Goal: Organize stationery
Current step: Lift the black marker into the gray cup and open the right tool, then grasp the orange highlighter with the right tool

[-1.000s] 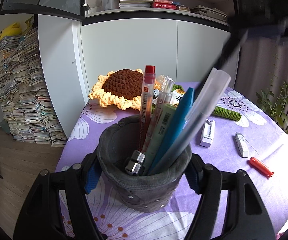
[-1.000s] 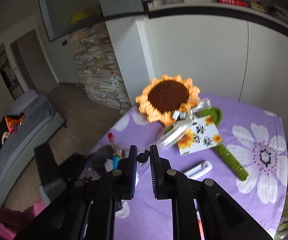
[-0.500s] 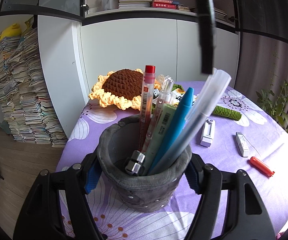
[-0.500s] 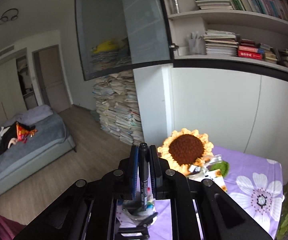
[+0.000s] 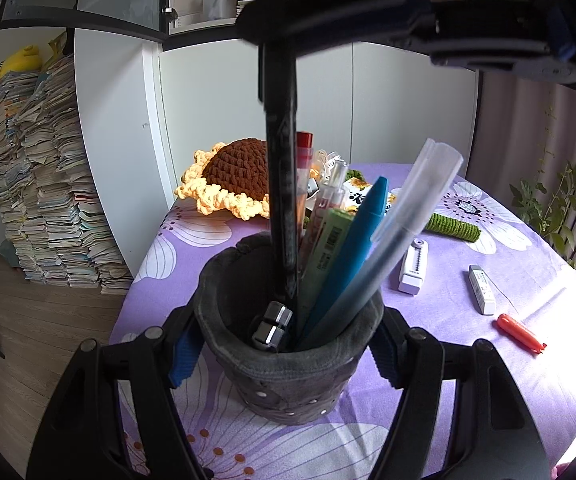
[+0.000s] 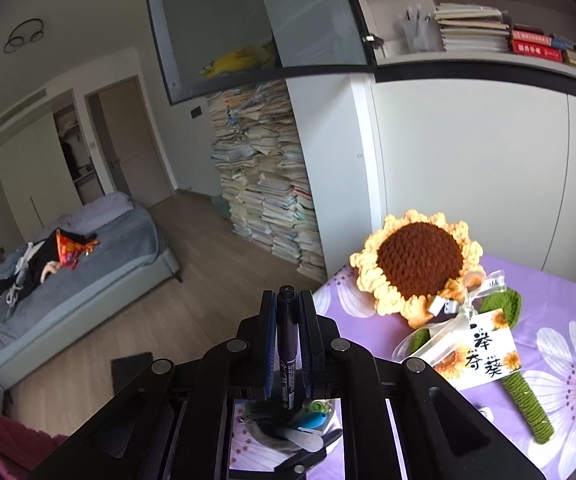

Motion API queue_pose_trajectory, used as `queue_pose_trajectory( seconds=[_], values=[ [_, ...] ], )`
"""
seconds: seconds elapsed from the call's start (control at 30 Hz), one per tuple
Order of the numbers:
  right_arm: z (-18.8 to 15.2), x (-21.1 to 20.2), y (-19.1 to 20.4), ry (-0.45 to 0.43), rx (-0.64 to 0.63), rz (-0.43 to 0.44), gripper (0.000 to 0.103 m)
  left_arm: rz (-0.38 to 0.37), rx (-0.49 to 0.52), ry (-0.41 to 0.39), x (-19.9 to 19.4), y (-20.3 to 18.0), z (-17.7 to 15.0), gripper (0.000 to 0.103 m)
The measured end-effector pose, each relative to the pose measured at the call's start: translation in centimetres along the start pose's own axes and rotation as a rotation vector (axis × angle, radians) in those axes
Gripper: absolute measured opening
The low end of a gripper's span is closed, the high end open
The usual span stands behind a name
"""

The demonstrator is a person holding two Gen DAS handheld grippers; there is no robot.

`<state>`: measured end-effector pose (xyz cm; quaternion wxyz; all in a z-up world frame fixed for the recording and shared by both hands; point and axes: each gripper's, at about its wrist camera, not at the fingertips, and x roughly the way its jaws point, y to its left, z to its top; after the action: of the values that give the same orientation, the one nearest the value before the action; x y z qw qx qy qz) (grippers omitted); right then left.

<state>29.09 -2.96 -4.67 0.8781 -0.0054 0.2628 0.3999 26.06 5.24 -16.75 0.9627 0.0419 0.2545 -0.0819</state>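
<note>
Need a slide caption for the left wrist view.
Left gripper steadies the pen holder while the right gripper lowers a black marker in.

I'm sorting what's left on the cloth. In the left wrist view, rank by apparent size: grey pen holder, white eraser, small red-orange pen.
1. grey pen holder, though it sits nearest the camera.
2. white eraser and small red-orange pen: too alike to rank.

A crocheted sunflower (image 5: 235, 176) lies at the far end of the purple flowered tablecloth (image 5: 467, 364), its green stem (image 6: 525, 404) carrying a printed card (image 6: 483, 354). Beside the table rises a tall stack of books and papers (image 5: 44, 184) — on the wooden floor (image 6: 192, 256). A grey bed (image 6: 76, 252) stands farther off.
</note>
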Motion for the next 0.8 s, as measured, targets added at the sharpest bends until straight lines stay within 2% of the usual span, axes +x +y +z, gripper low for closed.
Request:
queue_pose_trajectory(
  seconds=[0.13, 0.3, 0.57, 0.7, 0.8],
  values=[
    [-0.8, 0.8, 0.0, 0.032, -0.023, 0.031, 0.012, 0.001, -0.001, 0.000, 0.0, 0.0, 0.0, 0.070],
    [-1.7, 1.2, 0.3, 0.064, -0.047, 0.030, 0.012, 0.003, 0.001, 0.000, 0.0, 0.0, 0.0, 0.070],
    [-2.9, -2.0, -1.7, 0.079, 0.051, 0.003, 0.012, -0.003, -0.003, 0.009, 0.2, -0.1, 0.0, 0.070],
    [-3.8, -4.9, -2.7, 0.064, 0.089, -0.075, 0.012, 0.000, -0.001, 0.009, 0.2, -0.1, 0.0, 0.070],
    [-5.0, -6.2, -3.9, 0.113, 0.114, -0.197, 0.016, 0.004, 0.002, 0.006, 0.1, -0.1, 0.0, 0.070]
  ],
)
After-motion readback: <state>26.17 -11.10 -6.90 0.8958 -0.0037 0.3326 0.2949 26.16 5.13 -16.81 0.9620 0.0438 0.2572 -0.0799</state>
